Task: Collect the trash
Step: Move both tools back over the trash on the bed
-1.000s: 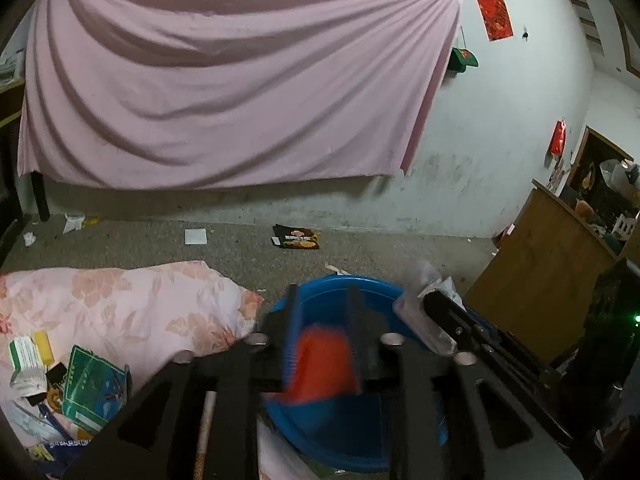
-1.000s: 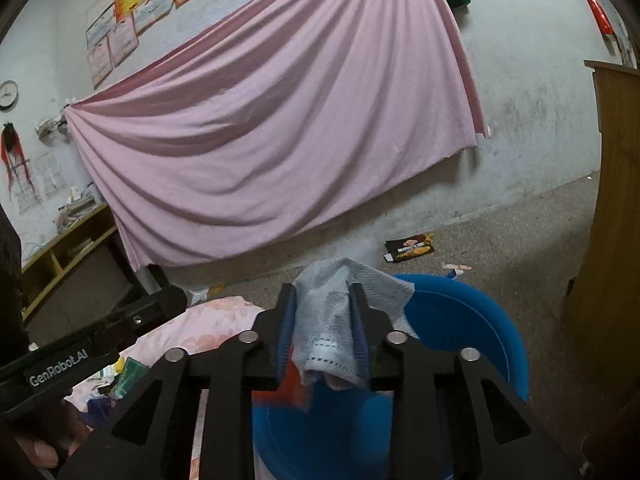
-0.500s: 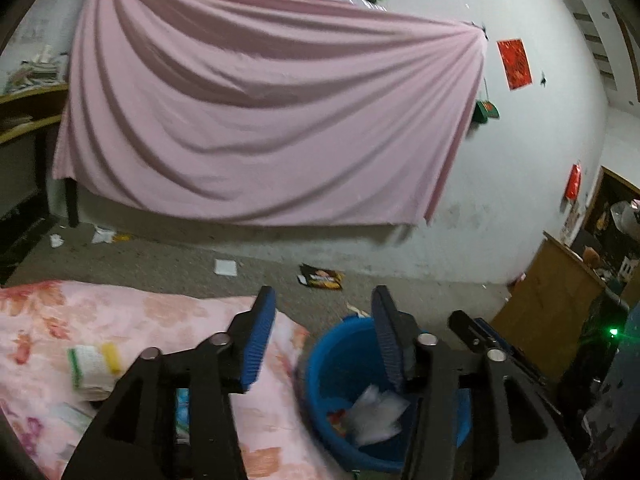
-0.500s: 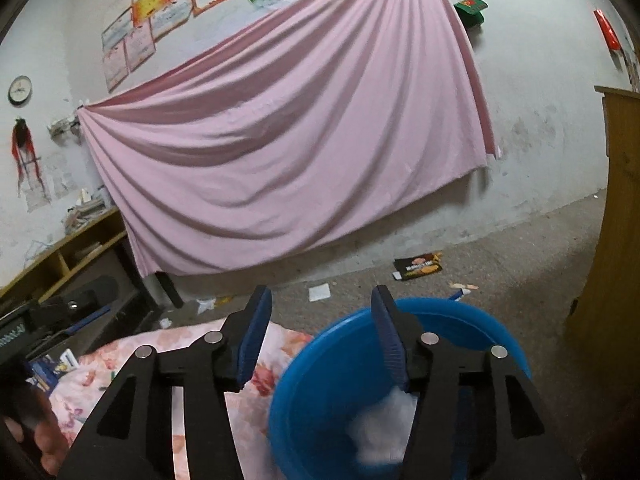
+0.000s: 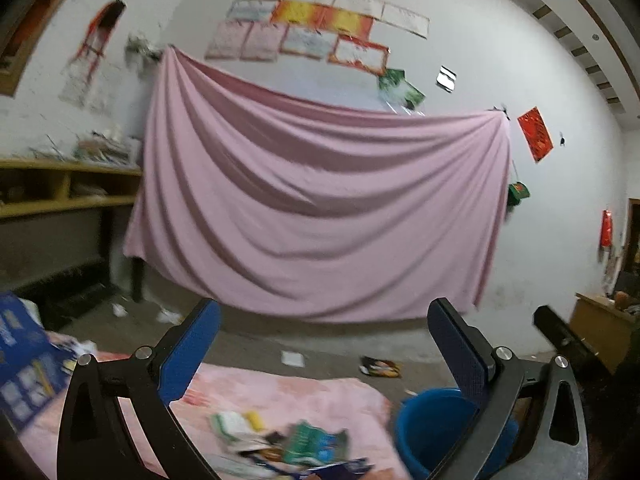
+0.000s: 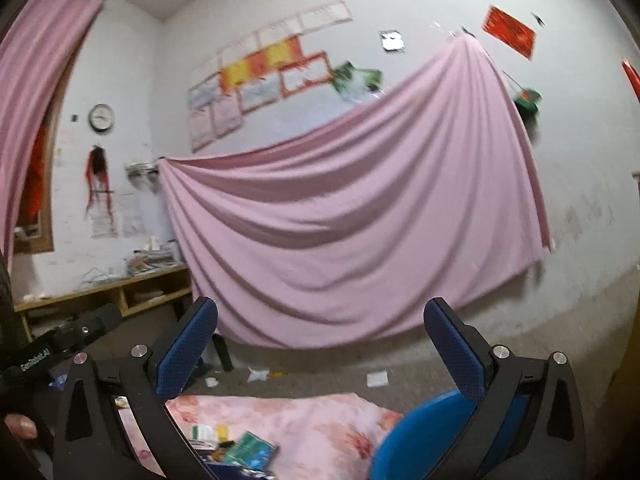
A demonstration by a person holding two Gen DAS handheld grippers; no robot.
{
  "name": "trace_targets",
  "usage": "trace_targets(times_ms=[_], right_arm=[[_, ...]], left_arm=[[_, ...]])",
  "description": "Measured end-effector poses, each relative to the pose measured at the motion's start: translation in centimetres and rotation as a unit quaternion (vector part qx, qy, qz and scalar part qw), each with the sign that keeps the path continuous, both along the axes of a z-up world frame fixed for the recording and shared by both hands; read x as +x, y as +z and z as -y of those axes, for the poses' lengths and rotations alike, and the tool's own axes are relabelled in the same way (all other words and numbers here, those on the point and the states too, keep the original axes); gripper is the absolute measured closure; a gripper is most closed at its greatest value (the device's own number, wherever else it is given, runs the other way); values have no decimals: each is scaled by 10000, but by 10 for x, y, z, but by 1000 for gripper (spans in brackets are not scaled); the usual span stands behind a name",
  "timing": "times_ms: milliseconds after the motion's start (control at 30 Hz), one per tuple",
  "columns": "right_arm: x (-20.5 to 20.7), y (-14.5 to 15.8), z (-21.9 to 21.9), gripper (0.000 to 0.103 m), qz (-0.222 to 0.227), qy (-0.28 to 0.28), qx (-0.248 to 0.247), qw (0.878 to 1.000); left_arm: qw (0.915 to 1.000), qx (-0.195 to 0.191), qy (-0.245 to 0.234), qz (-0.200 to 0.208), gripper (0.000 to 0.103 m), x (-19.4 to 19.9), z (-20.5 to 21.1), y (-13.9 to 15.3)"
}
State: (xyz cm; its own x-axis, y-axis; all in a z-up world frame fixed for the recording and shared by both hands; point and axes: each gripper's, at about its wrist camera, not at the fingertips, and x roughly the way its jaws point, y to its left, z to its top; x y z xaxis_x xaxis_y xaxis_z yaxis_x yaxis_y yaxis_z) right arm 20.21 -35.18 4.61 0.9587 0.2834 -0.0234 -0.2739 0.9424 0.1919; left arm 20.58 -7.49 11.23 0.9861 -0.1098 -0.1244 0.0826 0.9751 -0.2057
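Both grippers are open and empty, raised and looking at the pink-draped wall. My left gripper (image 5: 324, 344) is above a pink floral cloth (image 5: 304, 396) with several wrappers and packets (image 5: 280, 440) on it. The blue basin (image 5: 432, 424) stands at the cloth's right end, partly behind the right finger. My right gripper (image 6: 320, 340) sees the same cloth (image 6: 304, 416), the packets (image 6: 248, 448) and the basin's rim (image 6: 416, 432) at lower right. The basin's contents are hidden.
A pink sheet (image 5: 320, 208) hangs on the back wall. Wooden shelves (image 5: 60, 192) stand on the left, a wooden cabinet (image 5: 600, 328) on the right. A dark snack bag (image 5: 380, 367) and paper scraps (image 5: 292, 358) lie on the floor. The left gripper's body (image 6: 60, 344) shows at left.
Both grippers let go of what they held, a red item and a grey cloth, into the basin, opened wide, then lifted and tilted up away from it.
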Motion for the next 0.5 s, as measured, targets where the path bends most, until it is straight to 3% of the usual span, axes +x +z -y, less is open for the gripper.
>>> trace_targets(times_ms=[300, 500], right_arm=[[-15, 1, -36, 0, 356, 350, -204, 9985], [-9, -17, -57, 0, 348, 558, -538, 9964]], left_arm=[[9973, 485, 520, 178, 2, -36, -40, -23], [9963, 552, 648, 155, 2, -33, -68, -44]])
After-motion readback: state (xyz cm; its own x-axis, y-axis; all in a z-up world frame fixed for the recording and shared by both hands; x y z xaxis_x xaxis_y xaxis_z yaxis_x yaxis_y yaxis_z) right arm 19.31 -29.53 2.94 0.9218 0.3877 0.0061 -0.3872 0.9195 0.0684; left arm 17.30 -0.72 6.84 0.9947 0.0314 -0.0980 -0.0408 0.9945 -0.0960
